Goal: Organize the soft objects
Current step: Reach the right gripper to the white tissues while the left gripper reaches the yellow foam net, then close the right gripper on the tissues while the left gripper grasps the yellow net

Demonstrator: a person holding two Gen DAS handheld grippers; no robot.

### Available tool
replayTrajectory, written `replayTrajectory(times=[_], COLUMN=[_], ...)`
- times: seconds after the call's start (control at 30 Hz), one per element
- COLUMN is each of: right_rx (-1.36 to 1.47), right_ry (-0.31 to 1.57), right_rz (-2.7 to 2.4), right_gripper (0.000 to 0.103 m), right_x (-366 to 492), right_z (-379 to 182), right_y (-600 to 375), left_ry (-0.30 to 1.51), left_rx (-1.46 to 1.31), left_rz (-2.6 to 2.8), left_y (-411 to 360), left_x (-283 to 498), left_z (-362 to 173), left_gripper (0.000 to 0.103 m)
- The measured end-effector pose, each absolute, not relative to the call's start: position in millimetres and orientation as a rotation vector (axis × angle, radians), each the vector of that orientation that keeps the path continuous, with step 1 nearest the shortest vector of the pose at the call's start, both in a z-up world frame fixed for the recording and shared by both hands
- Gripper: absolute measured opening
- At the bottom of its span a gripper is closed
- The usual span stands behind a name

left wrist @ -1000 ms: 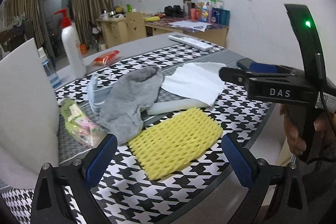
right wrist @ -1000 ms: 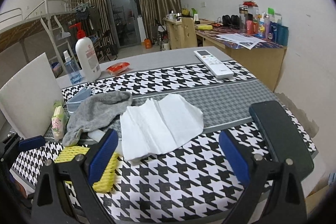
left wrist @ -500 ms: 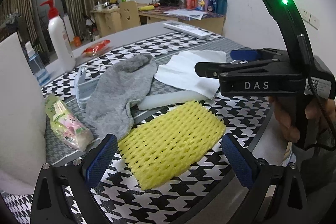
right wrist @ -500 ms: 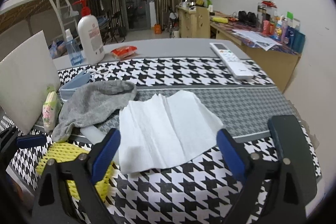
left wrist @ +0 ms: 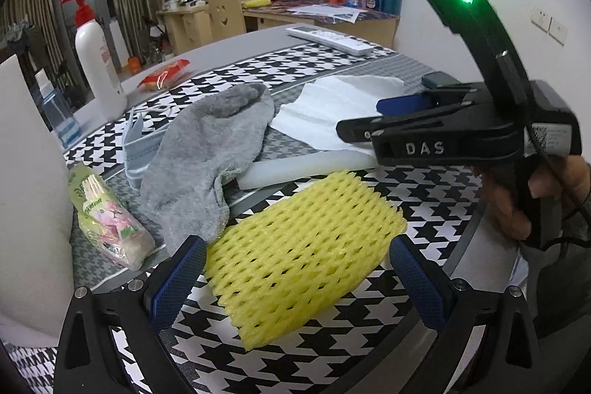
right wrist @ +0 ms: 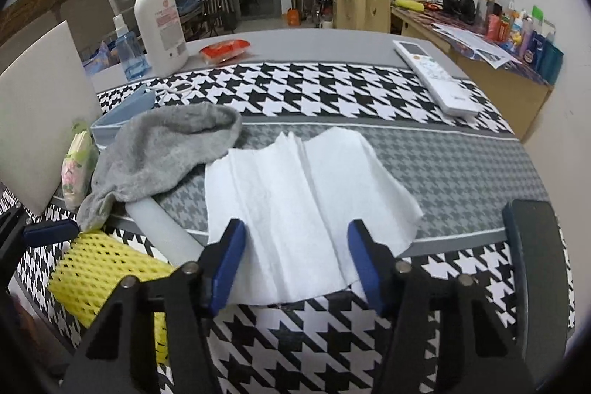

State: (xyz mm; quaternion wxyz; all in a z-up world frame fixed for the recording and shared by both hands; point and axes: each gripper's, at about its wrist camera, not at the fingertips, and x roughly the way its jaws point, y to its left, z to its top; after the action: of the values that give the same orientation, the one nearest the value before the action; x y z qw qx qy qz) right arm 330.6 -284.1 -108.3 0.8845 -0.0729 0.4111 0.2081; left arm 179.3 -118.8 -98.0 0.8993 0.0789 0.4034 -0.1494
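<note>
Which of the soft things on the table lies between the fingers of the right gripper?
The white paper towel: its near edge lies between the closing right gripper. The grey sock and yellow foam net lie to its left.

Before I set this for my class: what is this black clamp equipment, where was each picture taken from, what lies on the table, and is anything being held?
A person holds two hand-held grippers, each carrying a camera looking along its fingers. One picture is from the left gripper, whose jaws stand wide around a yellow foam net without pressing it. The other is from the right gripper, whose jaws are closing over a white paper towel; nothing is gripped yet. On the houndstooth tablecloth also lie a grey sock, a white foam tube, a tissue pack, a lotion bottle and a remote.
</note>
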Motion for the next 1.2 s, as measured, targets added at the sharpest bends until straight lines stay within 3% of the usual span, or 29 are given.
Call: replayTrajectory(times=[0.33, 0.43, 0.5, 0.63, 0.7, 0.83, 0.87, 0.9, 0.93, 1.2], right_rx=[-0.199, -0.200, -0.192, -0.183, -0.177, -0.161, -0.157, -0.154, -0.149, -0.109], right_ry=[0.851, 0.850, 0.853, 0.850, 0.854, 0.855, 0.854, 0.849, 0.842, 0.796], right_rz=[0.402, 0.402, 0.401, 0.396, 0.398, 0.403, 0.403, 0.403, 0.405, 0.404], right_gripper=[0.050, 0.035, 0.025, 0.019, 0.013, 0.010, 0.009, 0.009, 0.009, 0.009], right_x=[329.5, 327.4, 327.4, 326.2, 325.3, 323.8, 322.7, 321.0, 319.0, 306.5], right_z=[-107.8, -106.9, -106.4, -106.4, -105.8, -105.3, -104.6, -103.5, -101.8, -87.7], right_y=[-282.8, -284.0, -285.8, -289.0, -290.0, -292.2, -293.0, -293.9, -295.0, -305.1], left_ry=[0.849, 0.853, 0.856, 0.850, 0.849, 0.848, 0.845, 0.842, 0.847, 0.815], left_rx=[0.173, 0.173, 0.172, 0.175, 0.176, 0.182, 0.180, 0.170, 0.157, 0.176], left_rz=[-0.293, -0.295, -0.301, -0.320, -0.346, -0.381, -0.384, -0.396, -0.413, -0.406], left_y=[-118.0, -118.2, -118.2, -119.6, -121.9, -124.9, -124.8, -124.3, -124.3, -124.8], left_x=[182.7, 183.3, 183.1, 179.8, 176.7, 172.2, 171.9, 171.3, 170.6, 162.8], left_z=[-102.9, -103.2, -102.9, -100.5, -98.8, -97.2, -96.3, -94.8, -94.1, -90.2], left_gripper=[0.097, 0.092, 0.086, 0.070, 0.054, 0.037, 0.029, 0.014, 0.010, 0.008])
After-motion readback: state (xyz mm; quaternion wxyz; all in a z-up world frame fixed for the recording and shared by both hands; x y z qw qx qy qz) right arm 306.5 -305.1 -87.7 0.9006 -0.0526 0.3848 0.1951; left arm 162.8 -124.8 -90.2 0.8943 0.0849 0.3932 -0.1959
